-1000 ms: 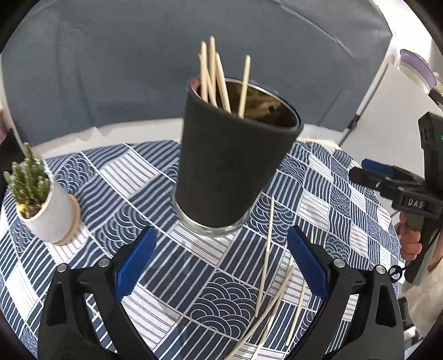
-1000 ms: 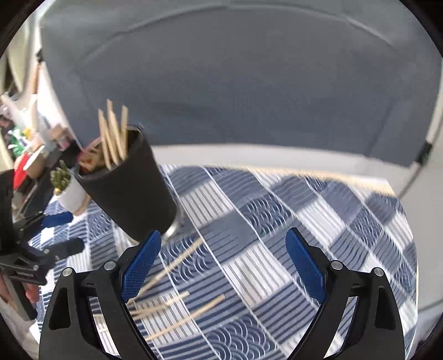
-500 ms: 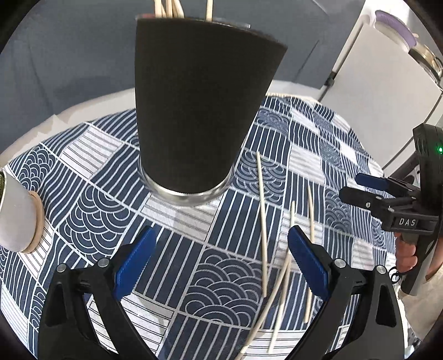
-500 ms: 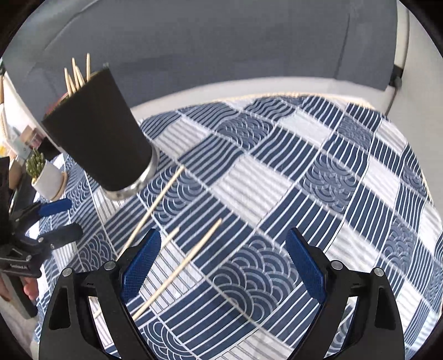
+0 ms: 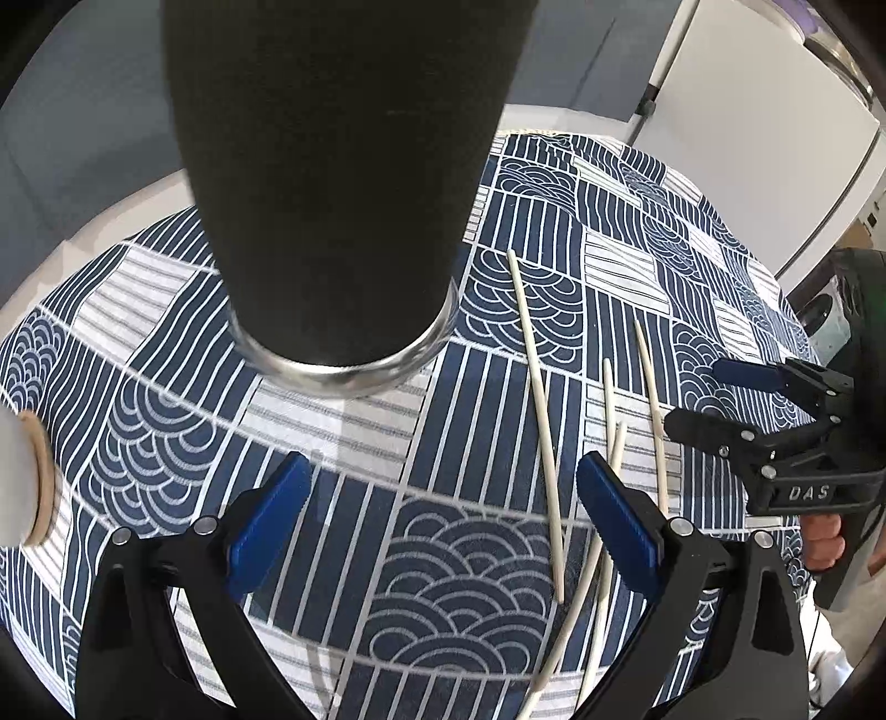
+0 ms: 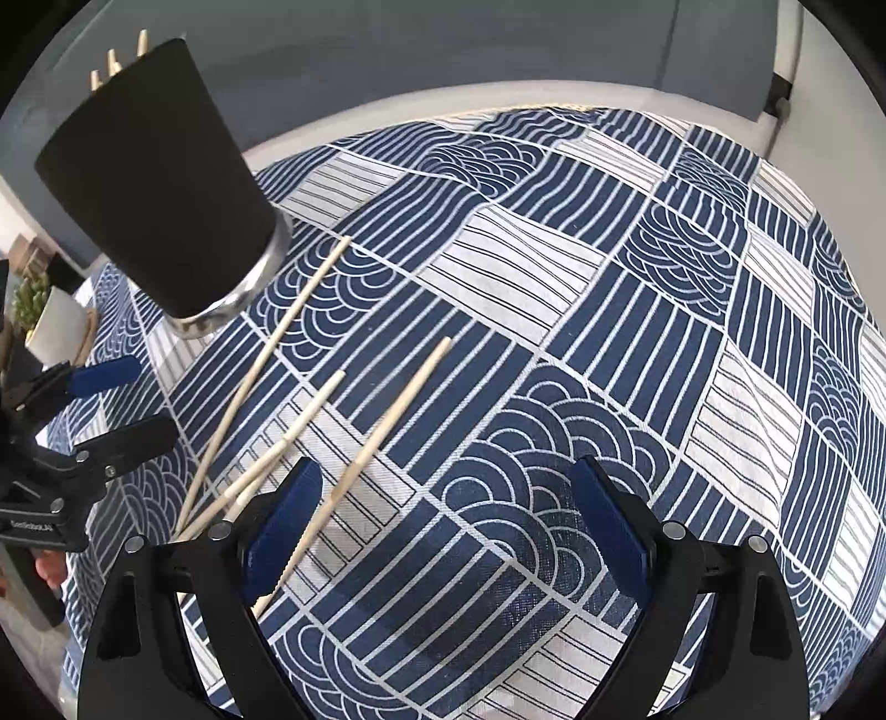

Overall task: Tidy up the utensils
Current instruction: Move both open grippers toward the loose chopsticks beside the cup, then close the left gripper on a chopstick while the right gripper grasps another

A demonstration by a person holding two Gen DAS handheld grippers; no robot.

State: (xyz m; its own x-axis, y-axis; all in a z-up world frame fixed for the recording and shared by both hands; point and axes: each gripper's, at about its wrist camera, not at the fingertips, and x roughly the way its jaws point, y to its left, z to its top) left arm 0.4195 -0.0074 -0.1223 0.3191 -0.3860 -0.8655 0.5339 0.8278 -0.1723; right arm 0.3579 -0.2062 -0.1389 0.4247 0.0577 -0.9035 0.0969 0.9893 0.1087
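A tall black cup point(image 5: 343, 183) with a steel base stands upright on the blue patterned tablecloth point(image 5: 166, 443); in the right wrist view the cup point(image 6: 160, 194) shows chopstick tips above its rim. Several loose wooden chopsticks point(image 5: 540, 421) lie on the cloth right of the cup, also seen as chopsticks point(image 6: 382, 437) in the right wrist view. My left gripper point(image 5: 443, 531) is open, low over the cloth just in front of the cup. My right gripper point(image 6: 443, 526) is open above the cloth, its left finger over one chopstick's near end. The right gripper point(image 5: 775, 410) also appears at the right edge.
A small plant in a white pot point(image 6: 52, 321) on a round coaster point(image 5: 41, 487) sits left of the cup. A grey sofa back point(image 6: 443, 44) rises behind the table. A white cabinet point(image 5: 747, 111) stands at the far right. A hand point(image 5: 825, 540) holds the right gripper's handle.
Both grippers have dropped lower and closer to the table; the cup now fills the top of the left wrist view. The chopsticks have come nearer to the right gripper. Both stay open.
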